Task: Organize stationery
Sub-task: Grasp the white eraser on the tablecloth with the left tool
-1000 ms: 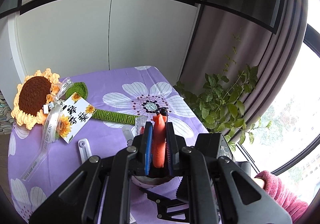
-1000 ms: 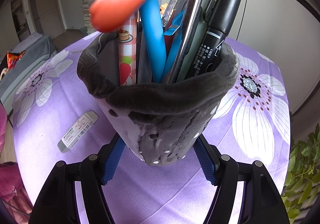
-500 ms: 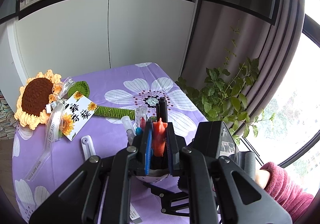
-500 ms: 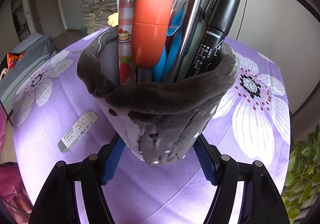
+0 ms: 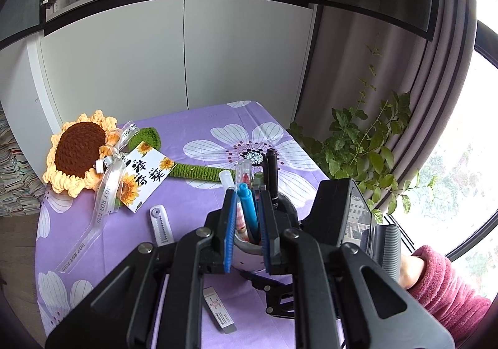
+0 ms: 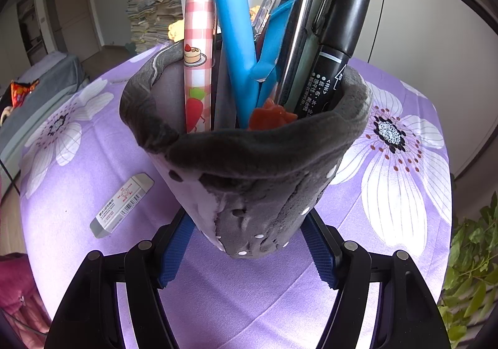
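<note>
A grey felt pen holder (image 6: 249, 168) stands on the purple flowered cloth (image 6: 389, 224), and my right gripper (image 6: 246, 221) is shut on its lower sides. Inside it stand a blue pen (image 6: 232, 22), a checked pen (image 6: 199, 38), a black marker (image 6: 339, 38) and an orange carrot-shaped pen (image 6: 269, 115), whose top sits at rim level. My left gripper (image 5: 247, 192) hovers just above the holder (image 5: 246, 255). Its jaws are close together with nothing between them. The blue pen (image 5: 247, 209) shows through the gap.
A white eraser (image 6: 121, 207) lies on the cloth left of the holder. A white toothed tool (image 5: 160, 224) and a crocheted sunflower (image 5: 79, 153) with a card lie further back. A leafy plant (image 5: 358, 156) stands past the table's right edge. A red sleeve (image 5: 442, 286) is at the lower right.
The orange pen went from my left gripper's jaws down into the holder and now rests there, free. The left gripper has drawn back above it. The right gripper has not moved.
</note>
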